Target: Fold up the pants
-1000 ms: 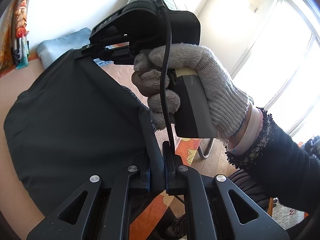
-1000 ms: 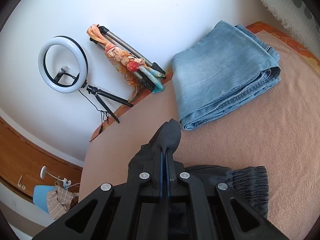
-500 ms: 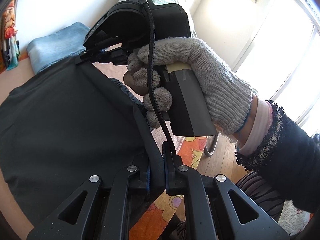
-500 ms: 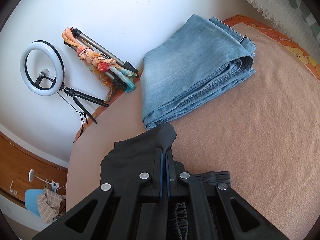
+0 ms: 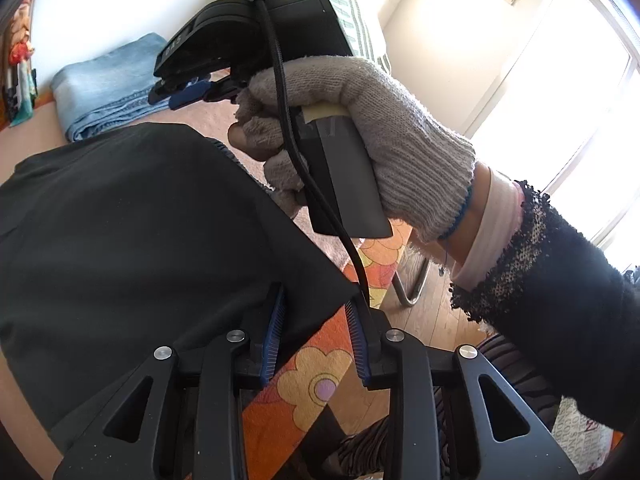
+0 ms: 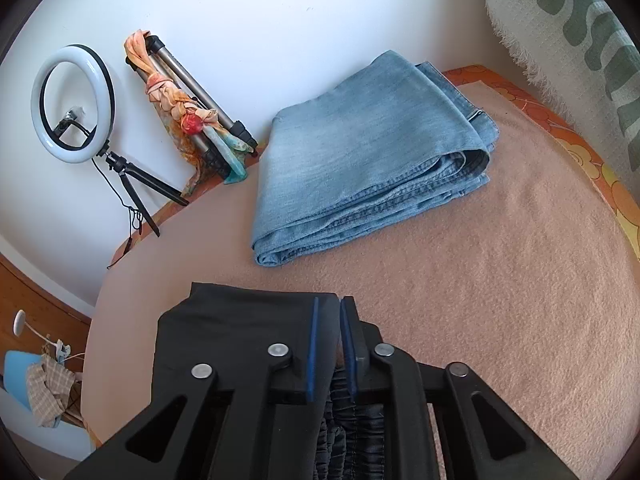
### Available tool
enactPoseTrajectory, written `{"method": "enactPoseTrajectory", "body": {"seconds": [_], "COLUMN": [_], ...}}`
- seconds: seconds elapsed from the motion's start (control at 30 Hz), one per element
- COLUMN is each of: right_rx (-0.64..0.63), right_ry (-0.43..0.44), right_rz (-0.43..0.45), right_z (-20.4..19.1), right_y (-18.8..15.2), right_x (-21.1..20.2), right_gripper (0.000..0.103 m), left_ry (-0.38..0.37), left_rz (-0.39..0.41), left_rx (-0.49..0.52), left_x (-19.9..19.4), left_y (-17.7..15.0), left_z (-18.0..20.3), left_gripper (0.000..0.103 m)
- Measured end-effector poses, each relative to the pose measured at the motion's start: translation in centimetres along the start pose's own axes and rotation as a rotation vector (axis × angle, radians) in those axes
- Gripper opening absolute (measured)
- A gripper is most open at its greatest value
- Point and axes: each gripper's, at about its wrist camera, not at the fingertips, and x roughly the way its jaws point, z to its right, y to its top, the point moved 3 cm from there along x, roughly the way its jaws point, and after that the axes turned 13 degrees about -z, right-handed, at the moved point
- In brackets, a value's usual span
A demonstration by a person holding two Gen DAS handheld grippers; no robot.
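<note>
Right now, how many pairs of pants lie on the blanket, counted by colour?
Black pants: 1
Blue jeans: 1
Total: 2

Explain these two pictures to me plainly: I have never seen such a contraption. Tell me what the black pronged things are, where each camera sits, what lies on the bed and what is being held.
No robot here: a person holds a hand-operated gripper in each hand, with a camera on each looking along its two fingers.

The left wrist view shows the left gripper at the bottom and, above it, a gloved hand holding the right gripper's handle.

The right wrist view shows the right gripper from its own camera.

On the pinkish blanket lie black pants and folded blue jeans.

Both grippers' jaws are opening, the black cloth lying between them, apparently let go.
</note>
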Motion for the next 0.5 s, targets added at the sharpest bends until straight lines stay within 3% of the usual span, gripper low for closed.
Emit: {"method": "enactPoseTrajectory", "body": {"seconds": [0.03, 0.13, 0.3, 0.5], "right_rx": [0.006, -0.012, -0.060, -0.239], "right_ry": [-0.003, -0.023, -0.030, 0.075], "right_rz": [0.019, 0.058, 0.085, 0.015], "right_z": [0.1, -0.2, -1.2, -4.6], "right_y": [0.0, -0.1, -1.6, -5.7], "right_x": [-0.7, -2.7, -5.3, -6.8], "right_gripper": [0.036, 0.037, 0.037, 0.038], "left_ry": [0.002, -0.001, -0.002, 0.066], "left_rz": [0.007, 0.037, 0.067, 0.127], "left_rx": [0.002, 0.006, 0.000, -0.115], "left_x": [-0.4, -1.7, -3.7, -7.4], "left_y": [-0.4, -2.0, -4.8, -8.0], "left_z": [0.1, 0.5, 0.5, -3.9], "left_gripper": [0.031, 0.051, 0.051, 0.051]}}
